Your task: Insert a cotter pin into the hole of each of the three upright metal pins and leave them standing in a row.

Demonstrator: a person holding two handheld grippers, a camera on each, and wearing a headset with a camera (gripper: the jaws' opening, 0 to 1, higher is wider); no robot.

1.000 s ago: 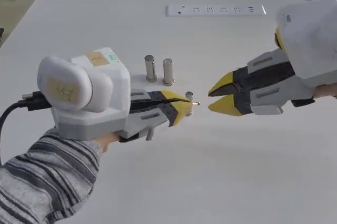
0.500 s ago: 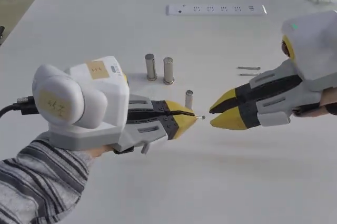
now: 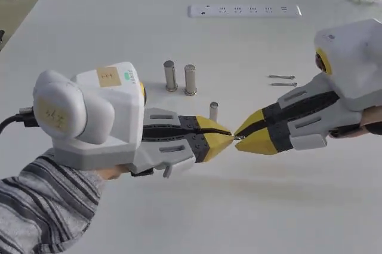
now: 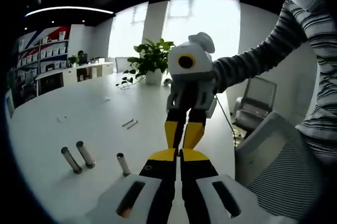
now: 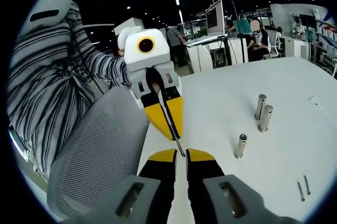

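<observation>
- While the left gripper (image 3: 224, 138) is clamping a cotter pin (image 5: 179, 147) between its closed jaws, the right gripper (image 3: 240, 137) is meeting it tip to tip above the table (image 3: 268, 206).
- The cotter pin's long axis is running along the left gripper's jaws. Its free end is pointing straight at the right gripper and is sitting in the narrow gap between that gripper's jaw tips, as the right gripper view shows.
- The right gripper's jaws are standing nearly together around that free end. Whether they are actually pinching it cannot be told.
- The nearest upright metal pin (image 3: 213, 111) is standing just beyond the meeting point, slightly to the left gripper's side, so the left gripper is marginally nearer to it.
- The other two upright metal pins (image 3: 171, 76) are standing side by side farther back and to the left.
- Two spare cotter pins (image 3: 282, 77) are lying flat on the table, well apart from the upright pins, beyond the right gripper.
- Judgement: a transfer or re-grip is probably taking place. For insertion, the cotter pin will need to be lying level and aimed crosswise at the nearest upright pin, whose hole is too small to make out.
</observation>
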